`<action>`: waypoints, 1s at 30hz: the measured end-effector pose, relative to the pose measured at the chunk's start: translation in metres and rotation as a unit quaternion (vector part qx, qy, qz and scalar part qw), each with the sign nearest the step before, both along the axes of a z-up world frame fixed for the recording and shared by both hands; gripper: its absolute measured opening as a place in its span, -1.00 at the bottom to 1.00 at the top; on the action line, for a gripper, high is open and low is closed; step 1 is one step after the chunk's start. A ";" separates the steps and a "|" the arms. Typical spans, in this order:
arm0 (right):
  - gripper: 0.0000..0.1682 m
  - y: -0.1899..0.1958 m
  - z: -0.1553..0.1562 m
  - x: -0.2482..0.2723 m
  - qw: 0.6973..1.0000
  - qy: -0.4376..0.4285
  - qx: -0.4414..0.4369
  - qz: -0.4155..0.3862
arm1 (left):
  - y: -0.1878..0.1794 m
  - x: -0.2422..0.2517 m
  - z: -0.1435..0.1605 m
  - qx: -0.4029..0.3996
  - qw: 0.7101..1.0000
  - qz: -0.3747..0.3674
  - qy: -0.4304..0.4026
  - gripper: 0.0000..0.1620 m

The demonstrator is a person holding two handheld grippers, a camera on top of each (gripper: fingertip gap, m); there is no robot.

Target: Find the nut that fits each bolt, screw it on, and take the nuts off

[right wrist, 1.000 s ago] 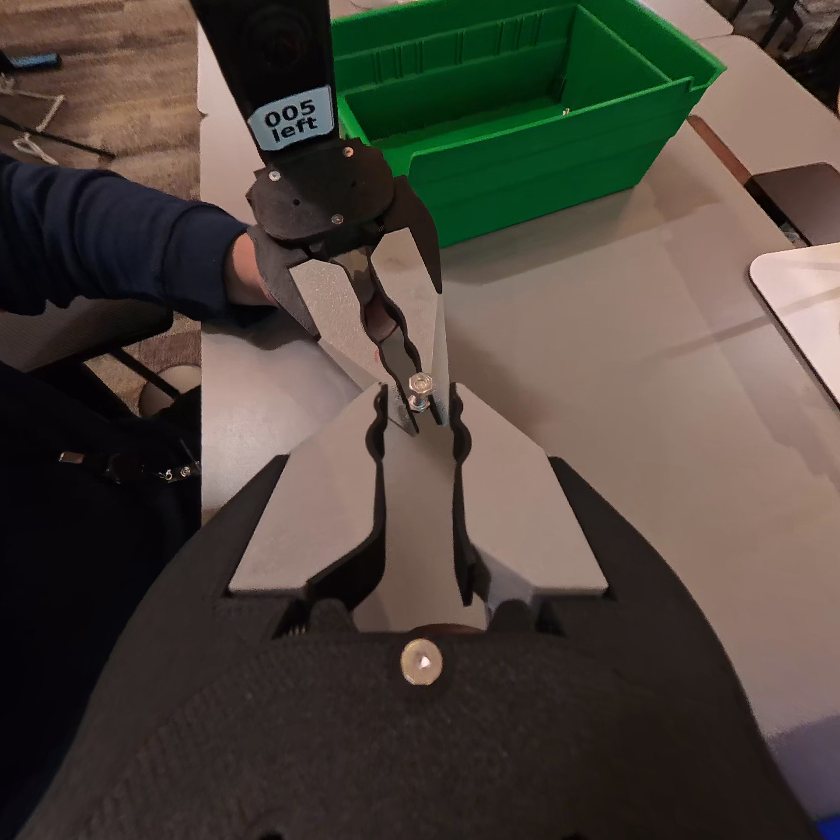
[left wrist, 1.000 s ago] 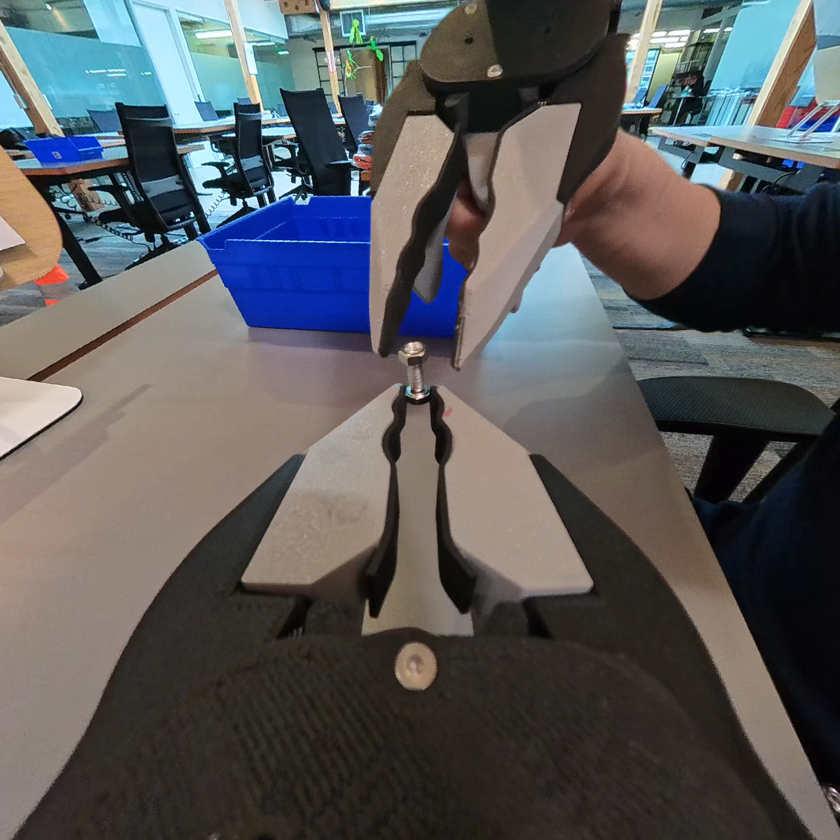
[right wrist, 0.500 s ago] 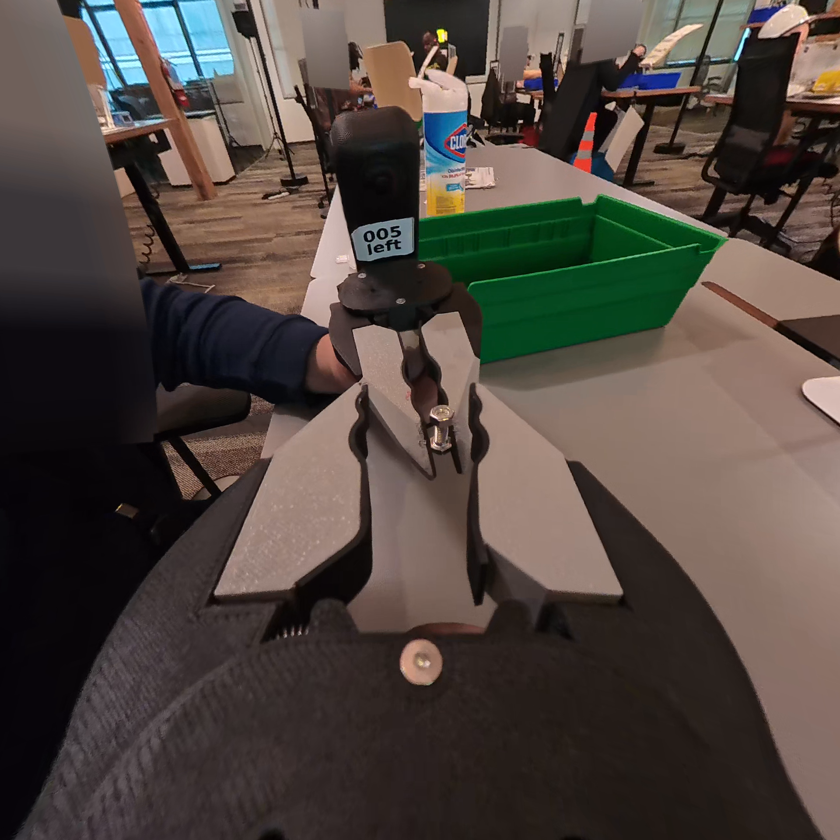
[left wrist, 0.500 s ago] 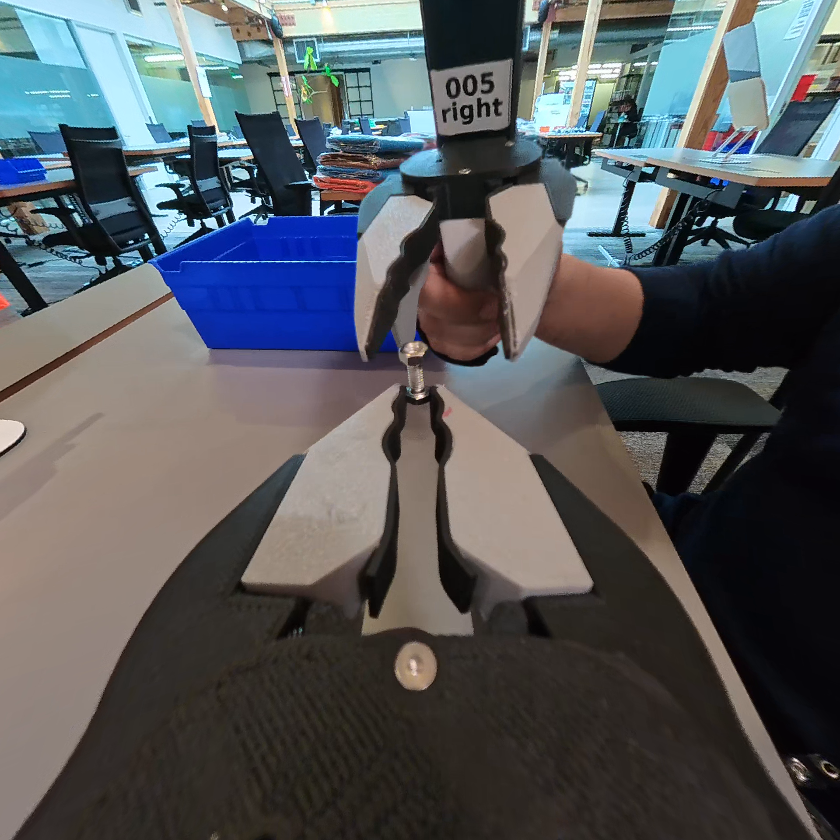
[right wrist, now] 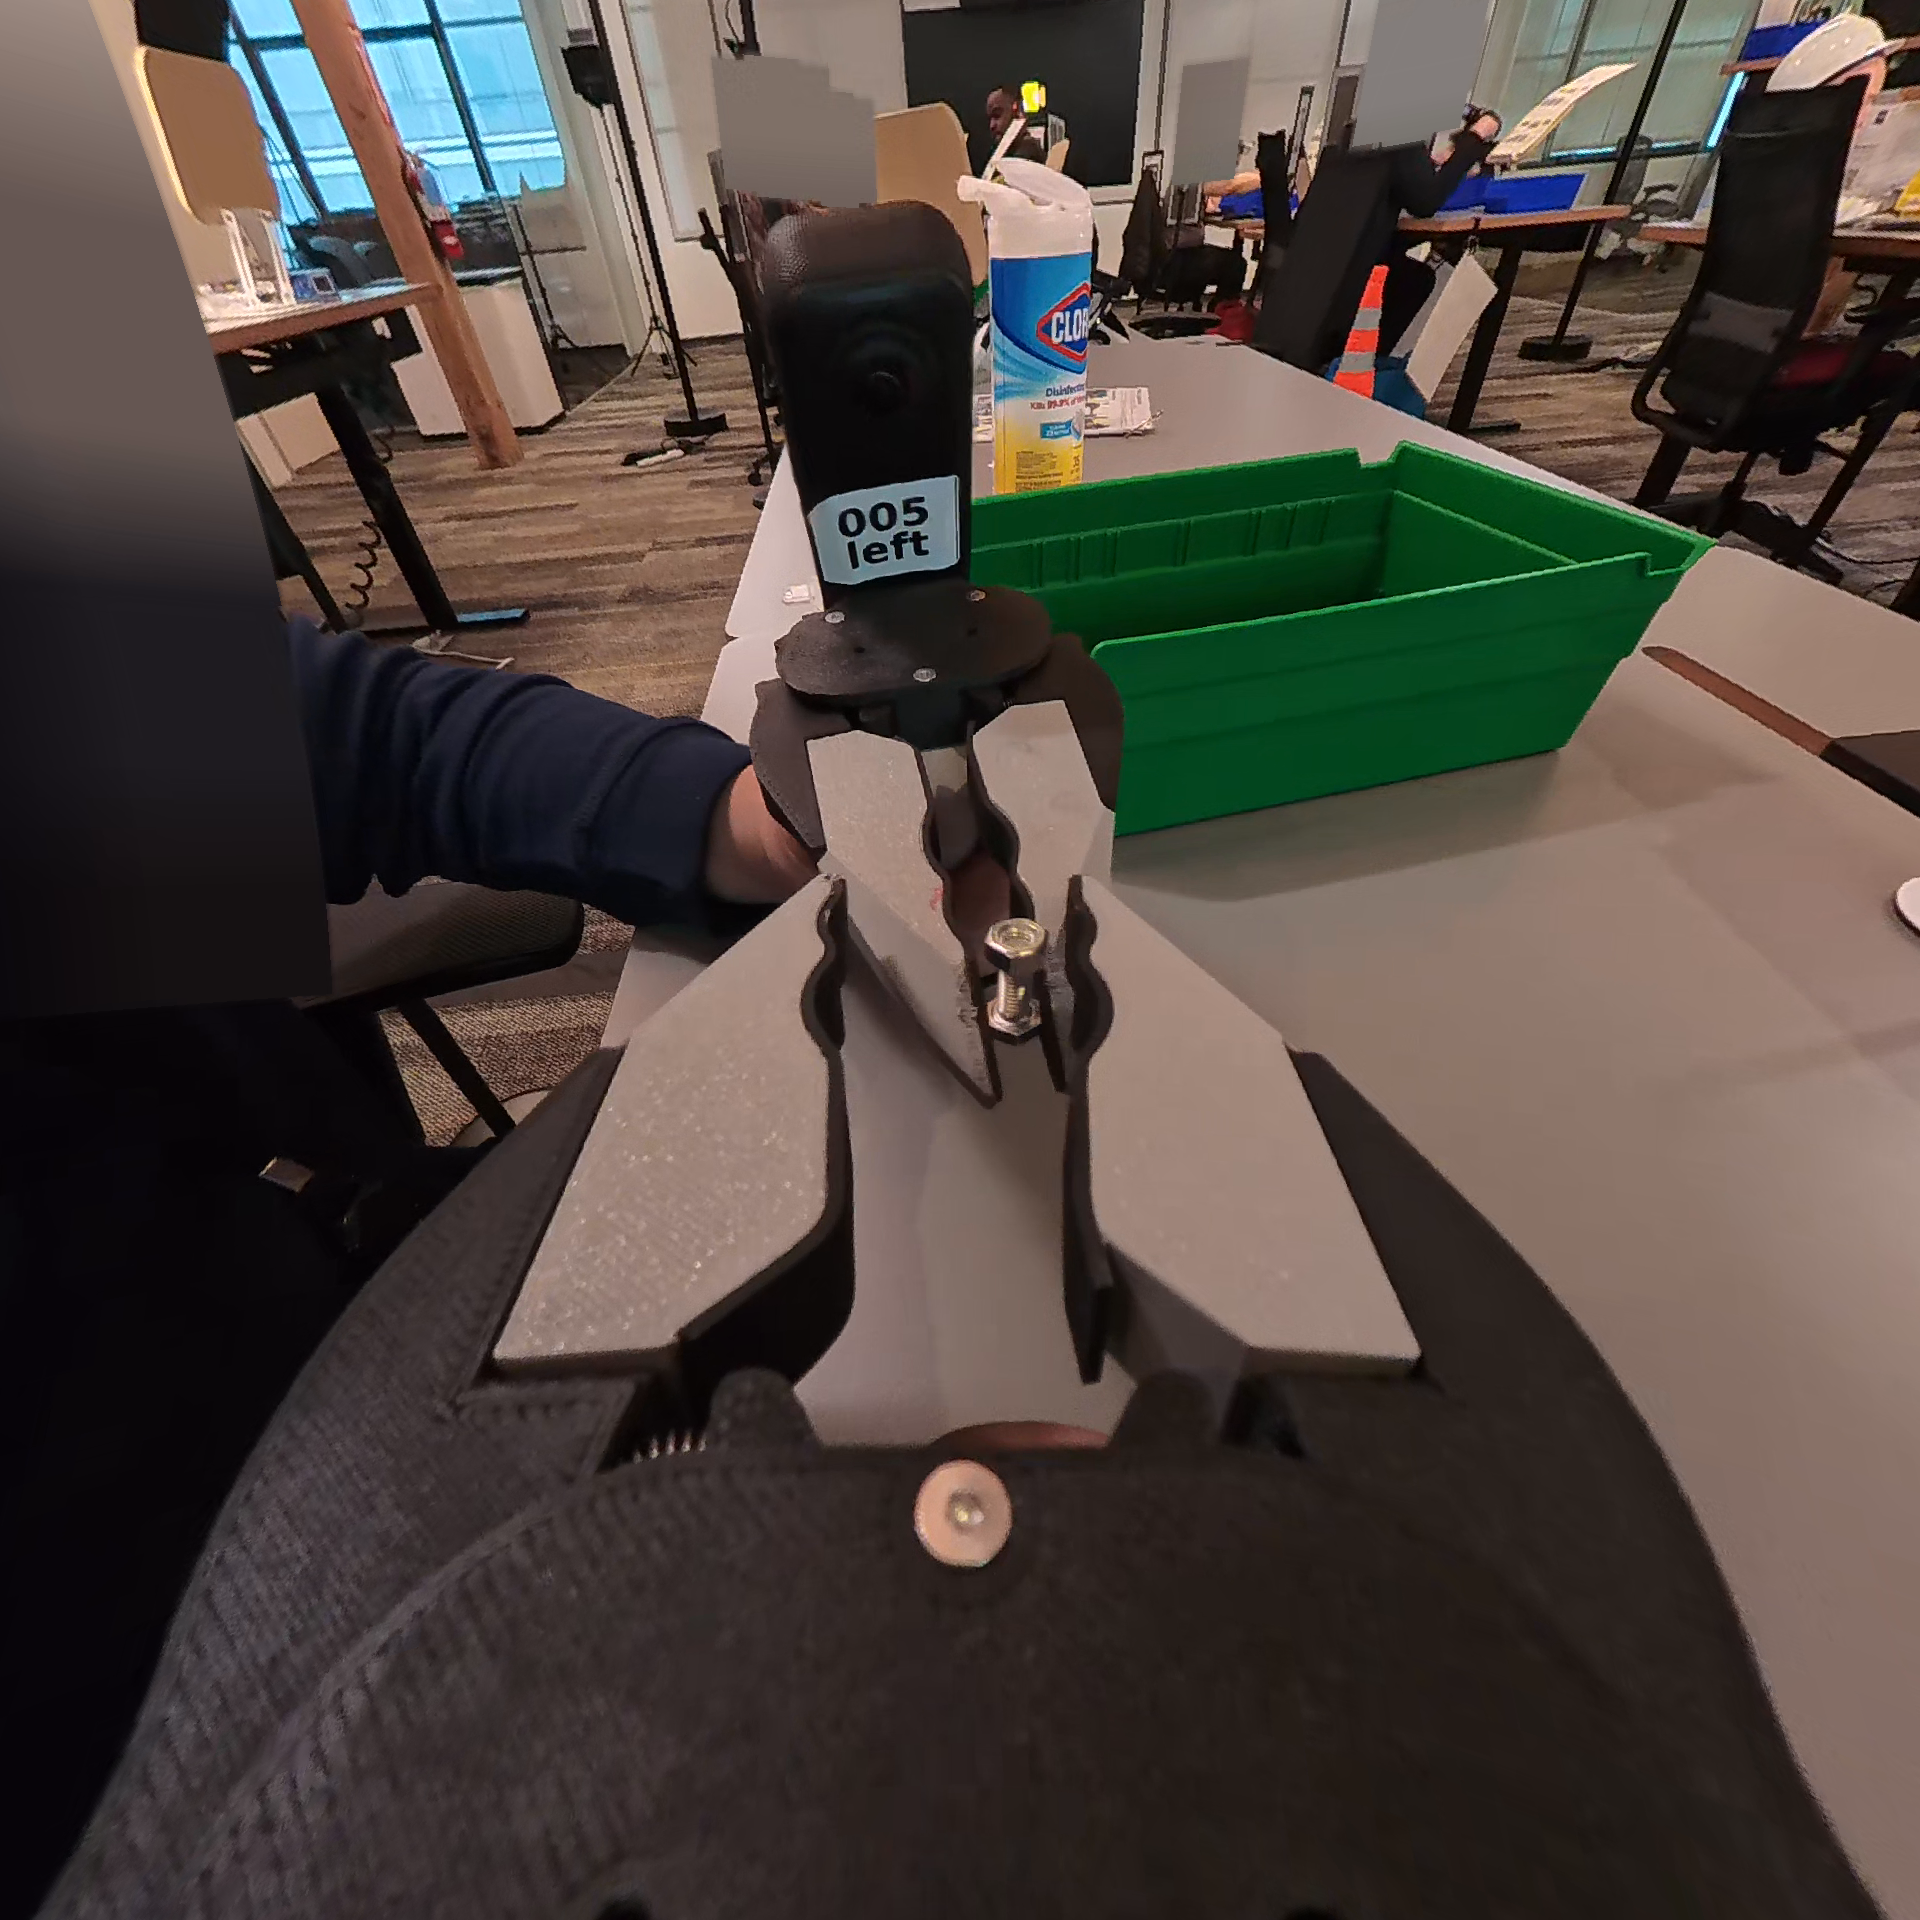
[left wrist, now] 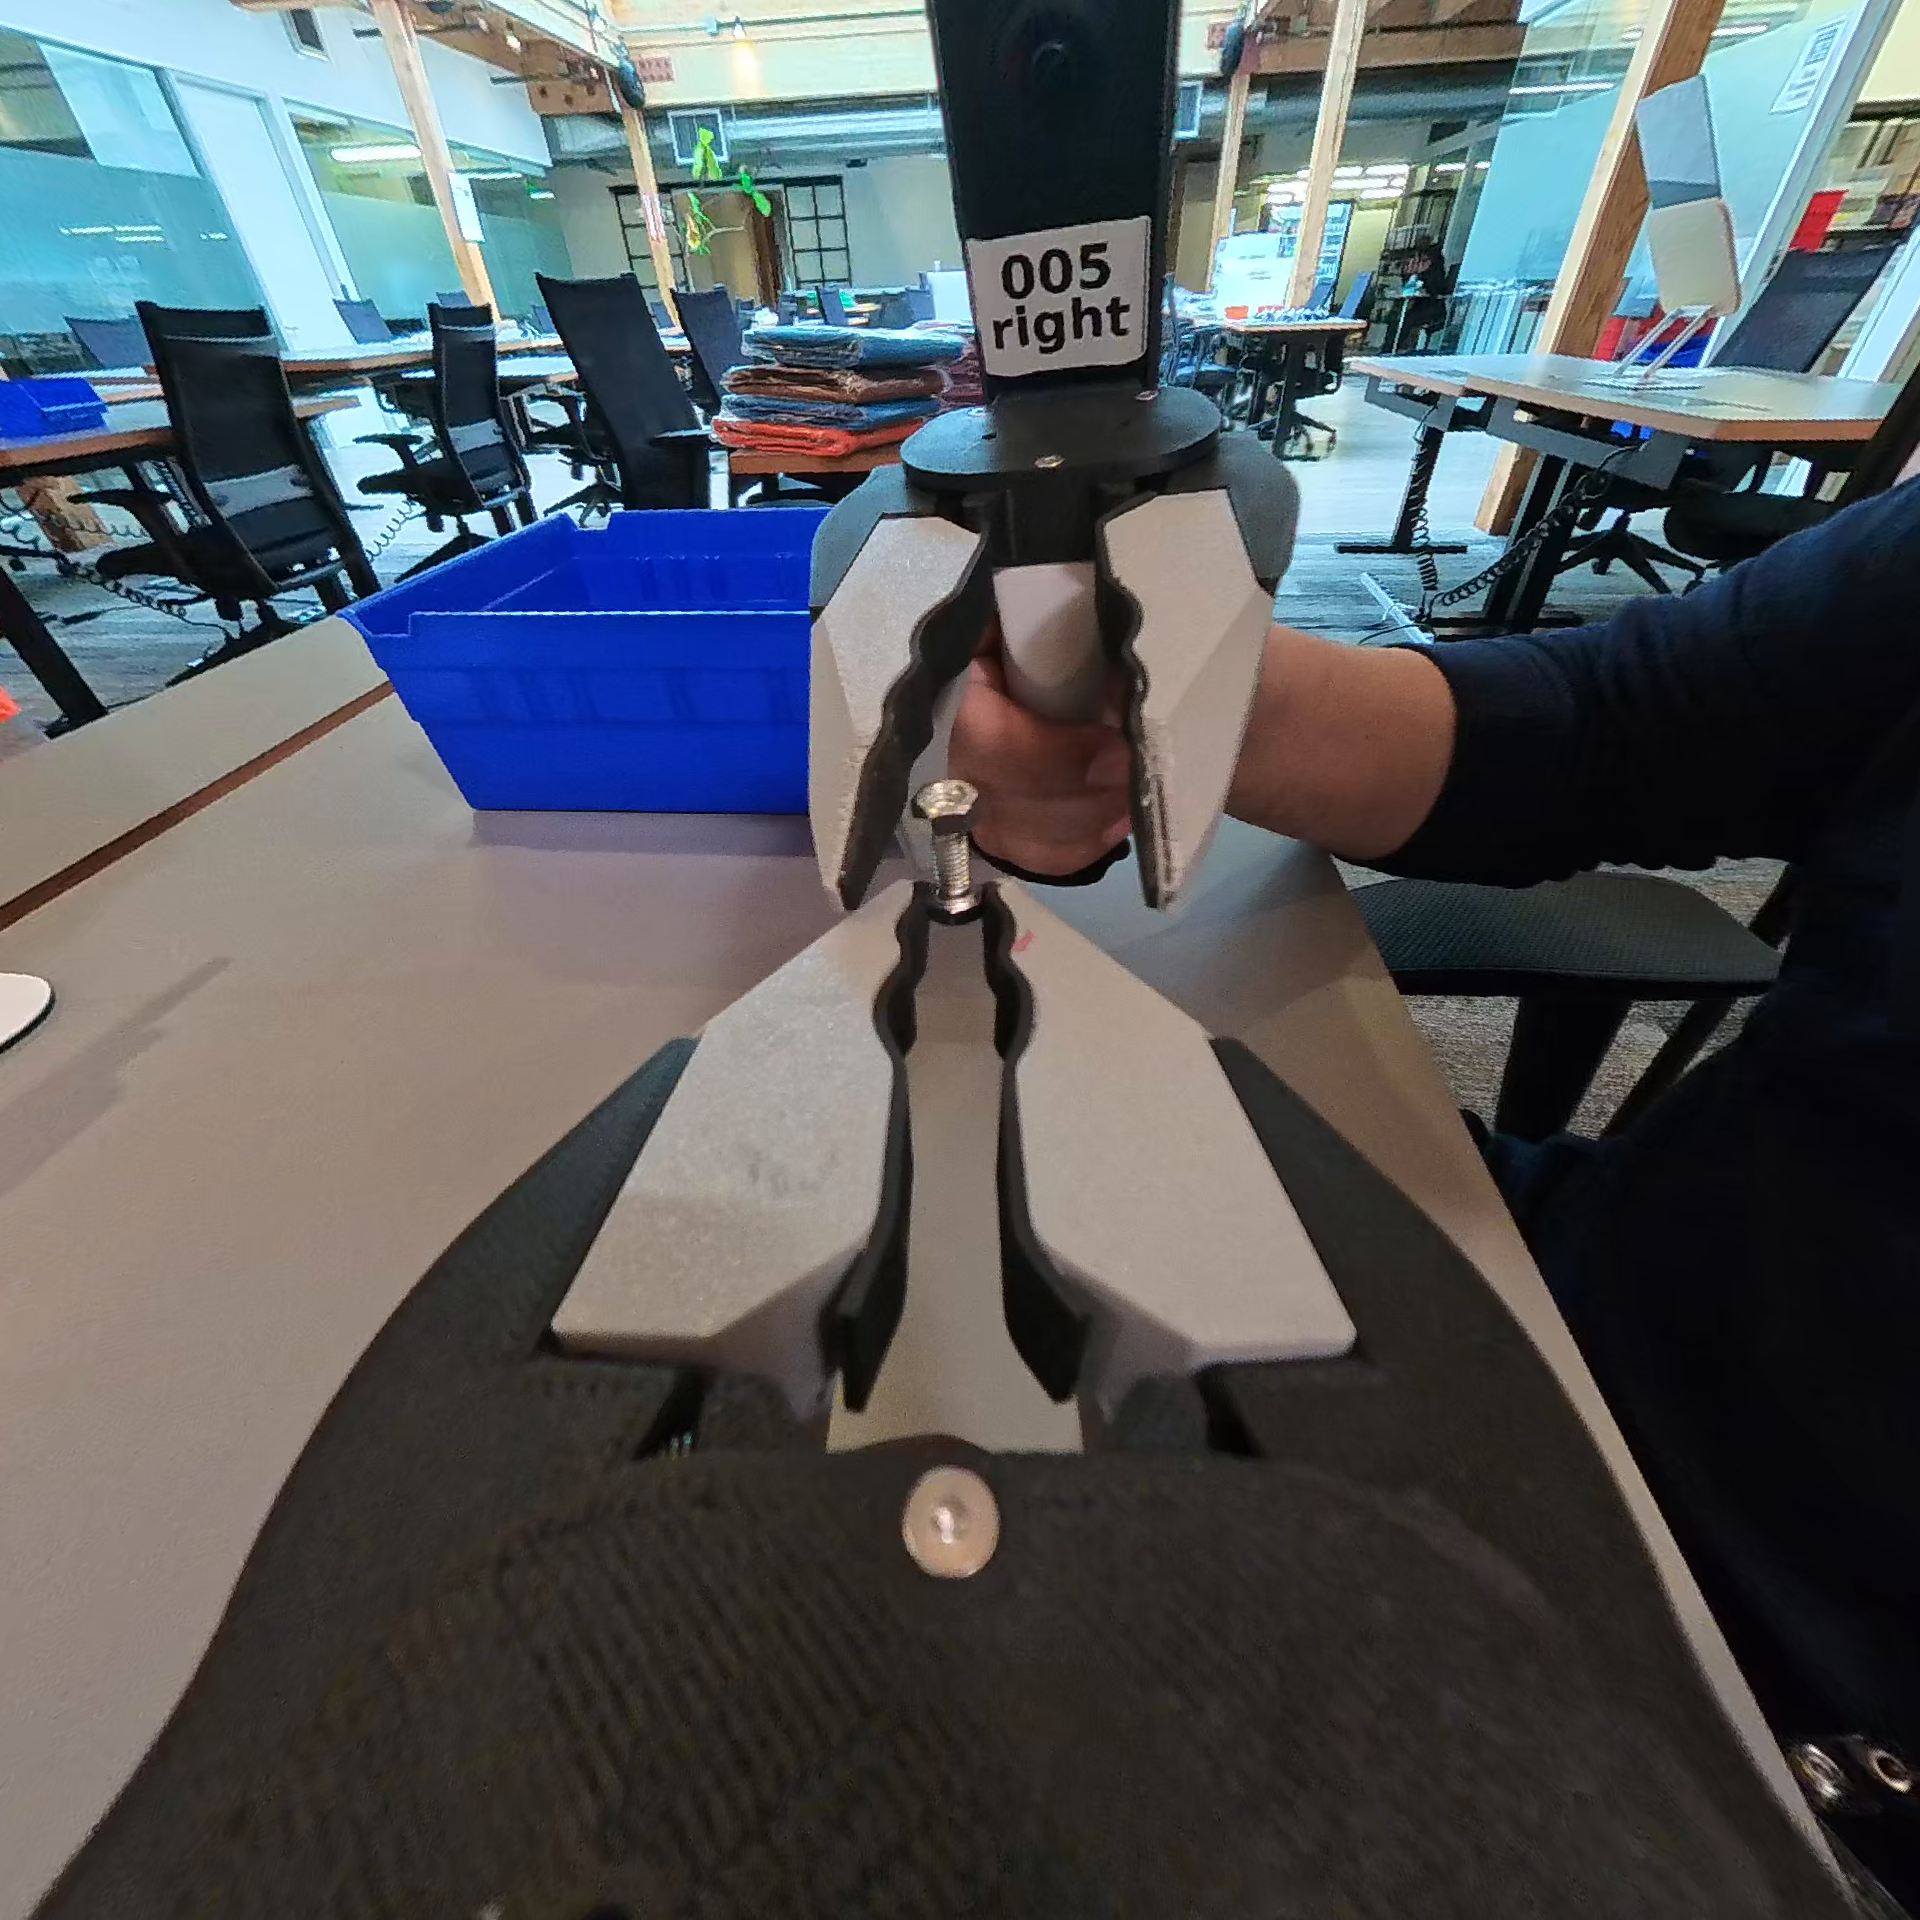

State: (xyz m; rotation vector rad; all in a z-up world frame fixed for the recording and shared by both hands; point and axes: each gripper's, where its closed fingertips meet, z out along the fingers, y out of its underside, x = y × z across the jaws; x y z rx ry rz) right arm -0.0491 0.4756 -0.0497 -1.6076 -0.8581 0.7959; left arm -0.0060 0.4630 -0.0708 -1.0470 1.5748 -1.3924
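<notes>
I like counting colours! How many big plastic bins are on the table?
2. The blue bin sits on the table beyond the left gripper, and the green bin sits beyond the right gripper. More could be hidden outside both views.

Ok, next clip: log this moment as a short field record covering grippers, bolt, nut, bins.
left gripper: shut on bolt, gripping its lower end
bolt: upright, held above the grey table
nut: on the bolt's upper end
right gripper: open, fingers either side of the bolt, not clamped
blue bin: on the table behind the grippers
green bin: on the table opposite
</notes>
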 end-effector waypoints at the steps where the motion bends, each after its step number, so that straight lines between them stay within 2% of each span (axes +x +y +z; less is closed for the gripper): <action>1: -0.54 0.000 0.000 0.000 1.000 0.001 0.001 -0.001 | 0.000 0.000 0.000 0.001 1.000 0.000 0.000 -0.90; 30: -0.57 -0.003 -0.001 0.005 1.000 0.000 0.011 -0.010 | 0.001 0.001 0.000 -0.004 1.000 0.001 0.001 -0.91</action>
